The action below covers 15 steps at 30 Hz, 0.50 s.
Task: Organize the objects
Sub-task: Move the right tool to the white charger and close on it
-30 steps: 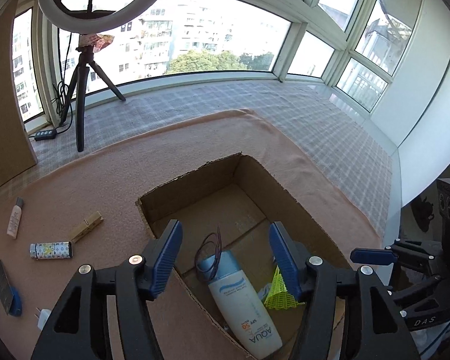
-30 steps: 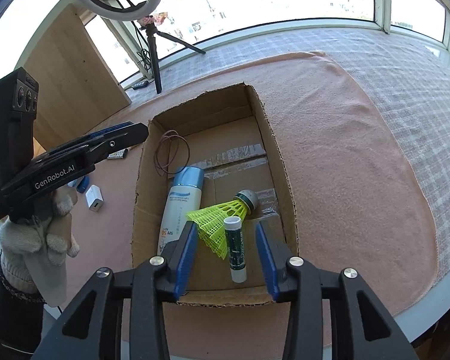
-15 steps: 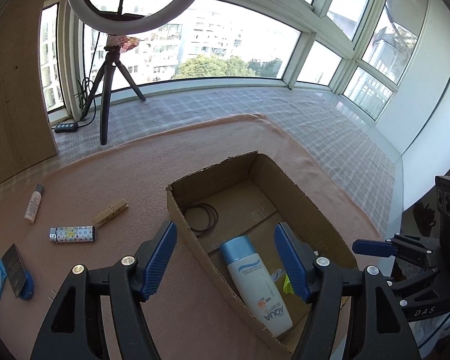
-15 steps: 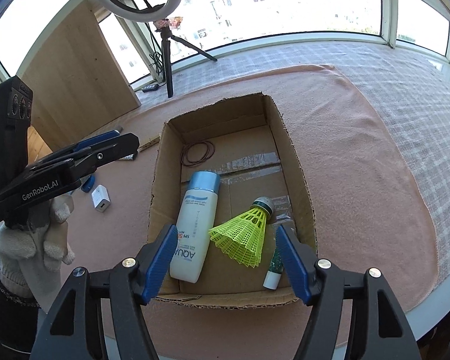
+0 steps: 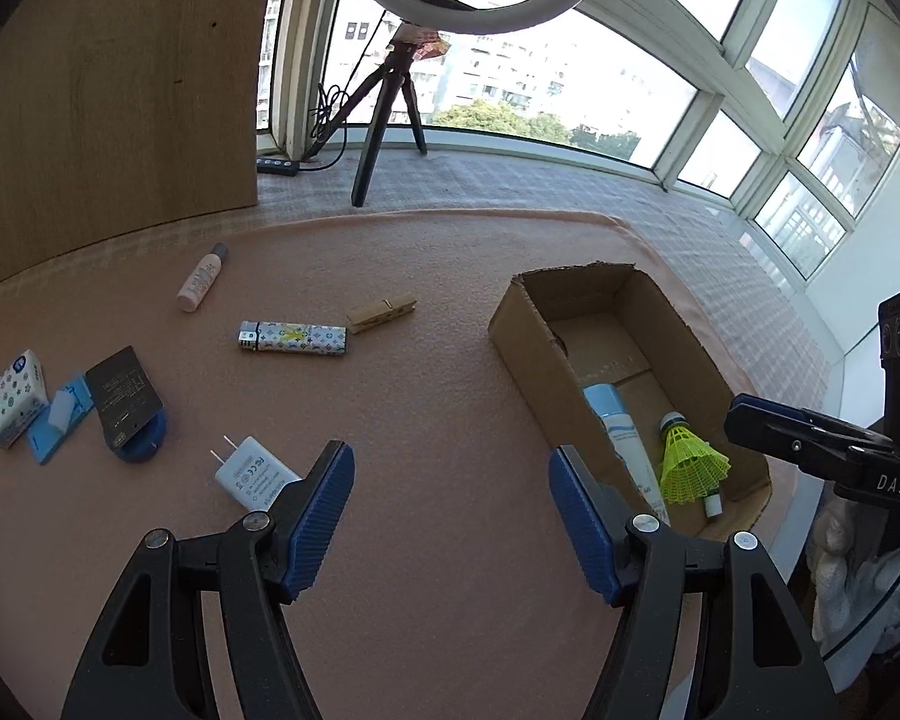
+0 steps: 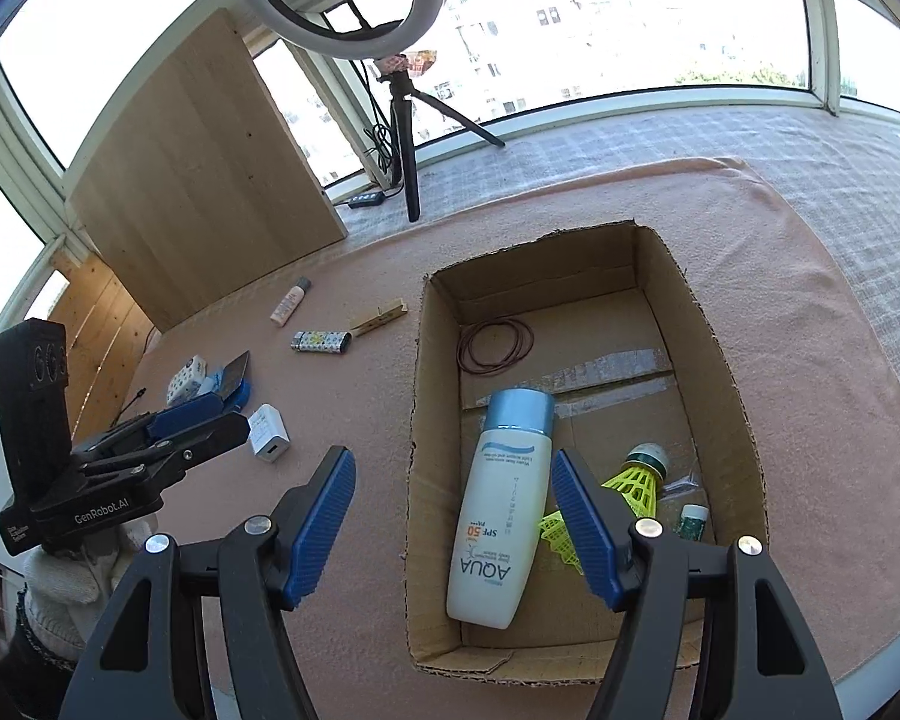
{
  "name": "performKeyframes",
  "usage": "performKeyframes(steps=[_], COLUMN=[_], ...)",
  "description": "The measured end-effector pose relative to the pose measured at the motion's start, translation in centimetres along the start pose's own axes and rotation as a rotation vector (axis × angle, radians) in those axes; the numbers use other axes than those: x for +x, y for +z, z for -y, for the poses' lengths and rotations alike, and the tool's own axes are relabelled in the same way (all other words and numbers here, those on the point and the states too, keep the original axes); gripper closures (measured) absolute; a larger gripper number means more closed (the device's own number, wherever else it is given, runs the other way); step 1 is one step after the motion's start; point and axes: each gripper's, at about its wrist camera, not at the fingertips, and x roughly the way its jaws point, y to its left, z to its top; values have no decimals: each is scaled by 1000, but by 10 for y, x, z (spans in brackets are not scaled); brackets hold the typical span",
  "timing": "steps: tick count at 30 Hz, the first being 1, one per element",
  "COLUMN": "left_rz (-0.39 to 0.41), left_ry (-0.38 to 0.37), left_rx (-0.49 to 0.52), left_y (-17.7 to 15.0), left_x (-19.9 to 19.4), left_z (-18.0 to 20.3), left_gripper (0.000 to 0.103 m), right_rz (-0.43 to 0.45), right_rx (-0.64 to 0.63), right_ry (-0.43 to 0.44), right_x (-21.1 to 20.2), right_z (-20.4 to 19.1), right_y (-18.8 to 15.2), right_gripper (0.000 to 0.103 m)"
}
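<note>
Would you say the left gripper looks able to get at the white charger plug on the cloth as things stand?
Probably yes. The left gripper is open and holds nothing, and the white charger plug lies flat on the cloth just beside its left finger, apart from the other items, with nothing over it.

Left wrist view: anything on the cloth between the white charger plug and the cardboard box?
Nothing. In the left wrist view only bare pink cloth runs from the charger plug to the cardboard box; the open left gripper hangs over that stretch.
</note>
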Motion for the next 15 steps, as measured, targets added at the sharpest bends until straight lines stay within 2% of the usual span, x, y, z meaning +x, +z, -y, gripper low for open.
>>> performKeyframes(steps=[3,7,15], left_rz=[-5,-19,-38], left_ry=[33,63,90], left_rx=[-33,-95,-169], left_y=[-15,-31,-44], left_x=[-7,-11,-3], left_z=[-22,-50,-83], left_gripper=[32,32,33], right_rz=[-6,-31,-172], right_rx=[-32,-119,-209], right_ry=[41,40,116], right_x=[11,29,86], right_z=[-15,-43,-89], right_y=[5,10,17], right_gripper=[39,39,39])
